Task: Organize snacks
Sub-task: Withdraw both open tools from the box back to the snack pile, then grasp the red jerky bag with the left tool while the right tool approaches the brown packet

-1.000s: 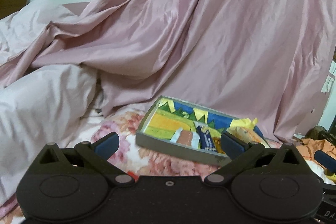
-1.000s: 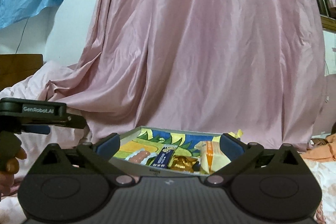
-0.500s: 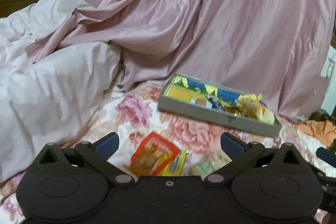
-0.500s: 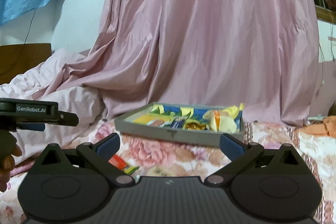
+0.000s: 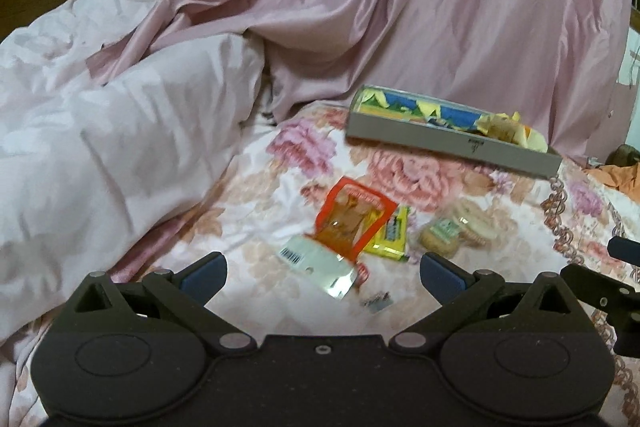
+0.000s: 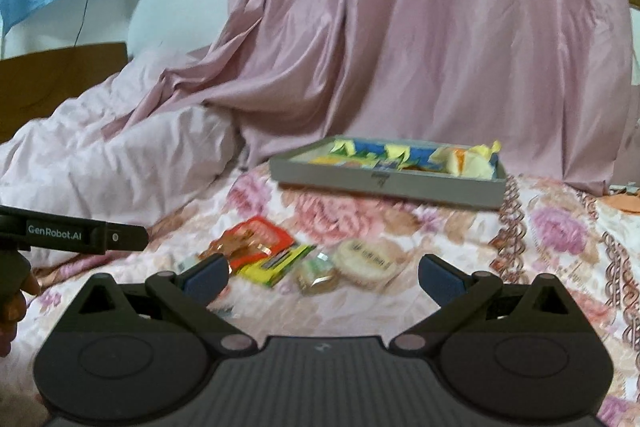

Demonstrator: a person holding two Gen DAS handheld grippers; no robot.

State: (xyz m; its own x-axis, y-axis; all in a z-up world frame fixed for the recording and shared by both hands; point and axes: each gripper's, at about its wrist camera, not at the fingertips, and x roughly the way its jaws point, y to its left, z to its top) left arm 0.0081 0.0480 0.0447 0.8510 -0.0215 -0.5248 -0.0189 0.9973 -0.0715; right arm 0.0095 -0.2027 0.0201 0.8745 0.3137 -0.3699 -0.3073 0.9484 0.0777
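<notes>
A grey tray [image 5: 448,141] [image 6: 384,183] with a colourful lining holds several snack packets and sits on the floral bedspread at the back. Loose snacks lie in front of it: a red-orange packet [image 5: 350,221] [image 6: 252,239], a yellow-green packet [image 5: 394,235] [image 6: 276,265], a white packet with a barcode [image 5: 316,265], and two round clear-wrapped biscuit packs [image 5: 456,229] [image 6: 366,261]. My left gripper [image 5: 320,273] is open and empty, above the bedspread just short of the loose snacks. My right gripper [image 6: 322,273] is open and empty, near the same pile.
A pink satin sheet [image 5: 400,7] hangs behind the tray. A pale pink quilt [image 5: 100,155] is bunched at the left. The left gripper's body [image 6: 80,235] and a hand show at the right wrist view's left edge. Orange cloth [image 5: 616,175] lies far right.
Both grippers have pulled back and tilted down from the tray. The tray now looks farther off and the loose snacks on the bedspread have come into view. Both stay open.
</notes>
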